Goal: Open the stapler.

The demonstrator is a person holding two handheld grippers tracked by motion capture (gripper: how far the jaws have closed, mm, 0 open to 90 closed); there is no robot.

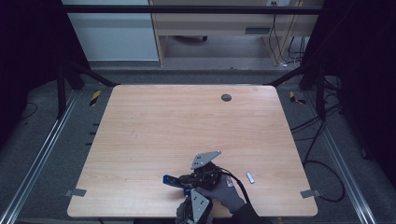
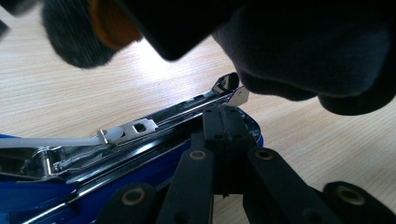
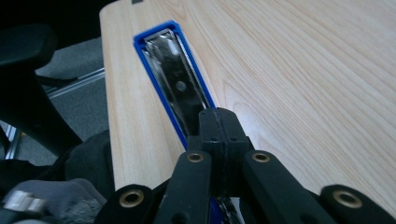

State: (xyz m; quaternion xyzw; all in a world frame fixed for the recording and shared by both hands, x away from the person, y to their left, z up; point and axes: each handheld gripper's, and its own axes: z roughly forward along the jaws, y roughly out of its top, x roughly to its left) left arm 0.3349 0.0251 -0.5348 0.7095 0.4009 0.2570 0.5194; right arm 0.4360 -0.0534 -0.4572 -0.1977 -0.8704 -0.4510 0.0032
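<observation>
A blue stapler (image 1: 171,180) lies near the table's front edge. In the left gripper view the stapler (image 2: 56,196) is opened up, showing its chrome magazine (image 2: 154,125), spring and white push rod. My left gripper (image 2: 224,111) is shut, its tips at the magazine's front end beside a small metal tab (image 2: 239,96). My right gripper (image 3: 219,115) is shut too and rests on the stapler's blue arm (image 3: 161,88), along its metal channel. Whether either pinches a thin part I cannot tell. In the high view the right gripper (image 1: 187,178) lies over the stapler and the left gripper (image 1: 191,193) is just in front of it.
A small silver piece (image 1: 251,178) lies on the wooden table (image 1: 187,121) to the right of the hands. A round dark grommet (image 1: 226,97) sits near the far edge. A gloved hand (image 2: 317,51) hangs close above the stapler. The table's front edge is close by.
</observation>
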